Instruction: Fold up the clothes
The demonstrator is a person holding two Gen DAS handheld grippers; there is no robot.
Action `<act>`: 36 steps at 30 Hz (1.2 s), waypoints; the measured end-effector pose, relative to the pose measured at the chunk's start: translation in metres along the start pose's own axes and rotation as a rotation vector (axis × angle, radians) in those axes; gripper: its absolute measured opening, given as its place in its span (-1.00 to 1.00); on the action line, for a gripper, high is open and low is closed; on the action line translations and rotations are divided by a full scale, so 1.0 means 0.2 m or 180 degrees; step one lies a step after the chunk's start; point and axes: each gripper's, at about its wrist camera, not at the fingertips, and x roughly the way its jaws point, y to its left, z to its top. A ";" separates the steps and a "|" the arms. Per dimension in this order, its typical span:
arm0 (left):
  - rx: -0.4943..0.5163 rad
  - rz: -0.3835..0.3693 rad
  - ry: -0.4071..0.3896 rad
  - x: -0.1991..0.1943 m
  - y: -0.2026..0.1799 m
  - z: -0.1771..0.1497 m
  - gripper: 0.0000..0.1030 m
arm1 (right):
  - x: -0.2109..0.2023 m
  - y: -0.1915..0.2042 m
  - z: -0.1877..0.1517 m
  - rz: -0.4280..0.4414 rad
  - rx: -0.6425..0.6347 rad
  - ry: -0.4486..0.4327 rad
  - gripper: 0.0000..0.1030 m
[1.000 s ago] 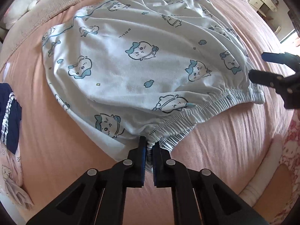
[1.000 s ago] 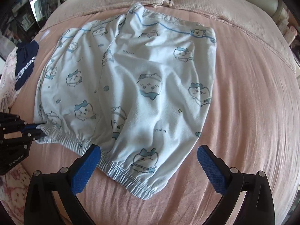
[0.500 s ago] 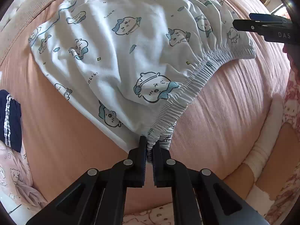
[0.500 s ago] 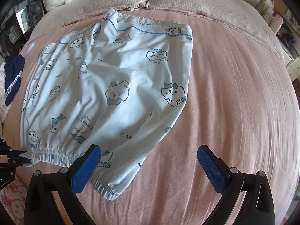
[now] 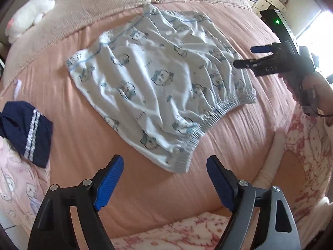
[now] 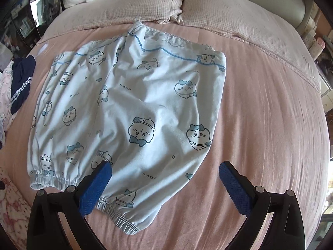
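Left wrist view takes in the pink bed (image 5: 239, 137), and spread flat across its middle lie the pale blue shorts (image 5: 158, 87) printed with cartoon faces, their elastic waistband toward the near edge and the leg hems toward the pillows (image 6: 239, 12). A navy garment (image 5: 25, 131) waits at the bed's left side, apart from the shorts. The laying-out step looks finished: the shorts rest smooth enough to fold, though wrinkles cross the cloth. The left gripper (image 5: 164, 179) has just been opening and now hangs above the bed just short of the waistband corner, jaws spread wide with nothing between them. The right gripper (image 6: 164, 187) hovers over the other end of the waistband, also wide open and empty; cloth shows under it, but the pads do not press on it. Next, judging by the layout, each gripper must pinch one side edge and carry it across to halve the shorts, keeping the waistband aligned
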 end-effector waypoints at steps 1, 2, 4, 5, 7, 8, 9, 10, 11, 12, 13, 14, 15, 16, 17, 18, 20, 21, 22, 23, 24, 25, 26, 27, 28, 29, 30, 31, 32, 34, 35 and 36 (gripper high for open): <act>-0.0022 0.0039 -0.0060 -0.03 0.01 0.08 0.57 | 0.02 0.02 -0.01 0.0011 -0.0014 0.0036 1.00; -0.0044 0.0026 -0.0096 0.02 0.02 0.17 0.56 | 0.05 0.04 -0.01 0.0027 -0.0021 0.0036 1.00; -0.0059 -0.0001 -0.0117 0.23 -0.01 0.38 0.45 | 0.12 0.08 0.01 0.0010 -0.0095 0.0011 1.00; -0.0020 0.0056 -0.0052 0.34 -0.03 0.45 0.40 | 0.16 0.09 0.01 -0.0087 -0.0157 0.0031 1.00; 0.0066 0.0202 0.0209 0.51 -0.04 0.49 0.38 | 0.25 0.09 -0.03 -0.0420 -0.0314 0.0189 1.00; 0.0114 0.0311 0.0416 0.58 -0.03 0.46 0.39 | 0.25 0.05 -0.06 -0.0326 -0.0263 0.0220 0.99; 0.0194 0.0391 0.0470 0.59 -0.02 0.42 0.41 | 0.25 0.01 -0.08 -0.0244 -0.0219 0.0257 0.99; 0.0236 0.0404 0.0468 0.57 0.00 0.39 0.42 | 0.24 -0.02 -0.10 -0.0287 -0.0266 0.0353 1.00; 0.0212 0.0447 0.0543 0.55 0.04 0.35 0.43 | 0.22 -0.05 -0.12 -0.0327 -0.0317 0.0441 1.00; 0.0169 0.0516 0.0652 0.53 0.08 0.32 0.42 | 0.19 -0.06 -0.15 -0.0331 -0.0420 0.0448 1.00; 0.0155 0.0626 0.0718 0.51 0.12 0.30 0.42 | 0.17 -0.07 -0.17 -0.0336 -0.0515 0.0462 1.00; 0.0152 0.0731 0.0700 0.48 0.16 0.29 0.42 | 0.15 -0.08 -0.18 -0.0353 -0.0526 0.0546 1.00; 0.0103 0.0717 0.0581 0.45 0.20 0.31 0.42 | 0.14 -0.09 -0.18 -0.0342 -0.0526 0.0605 1.00; 0.0030 0.0650 0.0428 0.41 0.23 0.33 0.42 | 0.10 -0.09 -0.16 -0.0224 -0.0490 0.0535 1.00; -0.0093 0.0556 0.0267 0.39 0.27 0.37 0.42 | 0.06 -0.10 -0.13 -0.0033 -0.0397 0.0379 1.00; -0.0242 0.0448 0.0103 0.36 0.31 0.41 0.42 | 0.02 -0.11 -0.08 0.0123 -0.0263 0.0241 1.00; -0.0435 0.0416 -0.0166 0.37 0.39 0.51 0.42 | -0.04 -0.13 0.03 0.0306 -0.0044 -0.0016 1.00; -0.0499 0.0408 -0.0222 0.39 0.43 0.57 0.42 | -0.05 -0.14 0.09 0.0252 -0.0019 -0.0142 1.00; -0.0553 0.0395 -0.0241 0.43 0.46 0.62 0.42 | -0.03 -0.15 0.15 0.0109 -0.0044 -0.0222 1.00; -0.0587 0.0341 -0.0248 0.47 0.49 0.67 0.42 | -0.01 -0.16 0.20 -0.0034 -0.0068 -0.0301 1.00; -0.0610 0.0266 -0.0250 0.51 0.51 0.72 0.41 | 0.01 -0.17 0.26 -0.0177 -0.0092 -0.0381 1.00; -0.0610 0.0225 -0.0271 0.48 0.50 0.71 0.40 | 0.03 -0.18 0.31 -0.0312 -0.0117 -0.0452 1.00; -0.0598 0.0202 -0.0304 0.40 0.48 0.67 0.40 | 0.08 -0.17 0.36 -0.0356 -0.0153 -0.0432 1.00; -0.0586 0.0179 -0.0336 0.32 0.45 0.63 0.39 | 0.12 -0.17 0.40 -0.0393 -0.0190 -0.0413 1.00; -0.0570 0.0211 -0.0361 0.30 0.44 0.63 0.39 | 0.17 -0.15 0.43 -0.0352 -0.0230 -0.0405 1.00; -0.0551 0.0274 -0.0382 0.32 0.44 0.64 0.39 | 0.21 -0.12 0.46 -0.0324 -0.0271 -0.0401 1.00; -0.0568 0.0312 -0.0417 0.35 0.45 0.66 0.39 | 0.26 -0.08 0.49 -0.0318 -0.0336 -0.0387 1.00; -0.0603 0.0339 -0.0460 0.38 0.47 0.69 0.39 | 0.30 -0.05 0.50 -0.0341 -0.0414 -0.0371 1.00; -0.0638 0.0365 -0.0503 0.41 0.49 0.72 0.39 | 0.35 -0.01 0.52 -0.0398 -0.0490 -0.0357 1.00; -0.0715 0.0460 -0.0570 0.42 0.55 0.75 0.42 | 0.43 0.00 0.56 -0.0413 -0.0485 -0.0492 1.00; -0.0755 0.0511 -0.0601 0.43 0.58 0.77 0.42 | 0.43 -0.02 0.60 -0.0408 -0.0405 -0.0544 1.00; -0.0804 0.0529 -0.0639 0.44 0.61 0.80 0.42 | 0.44 -0.03 0.63 -0.0404 -0.0325 -0.0596 1.00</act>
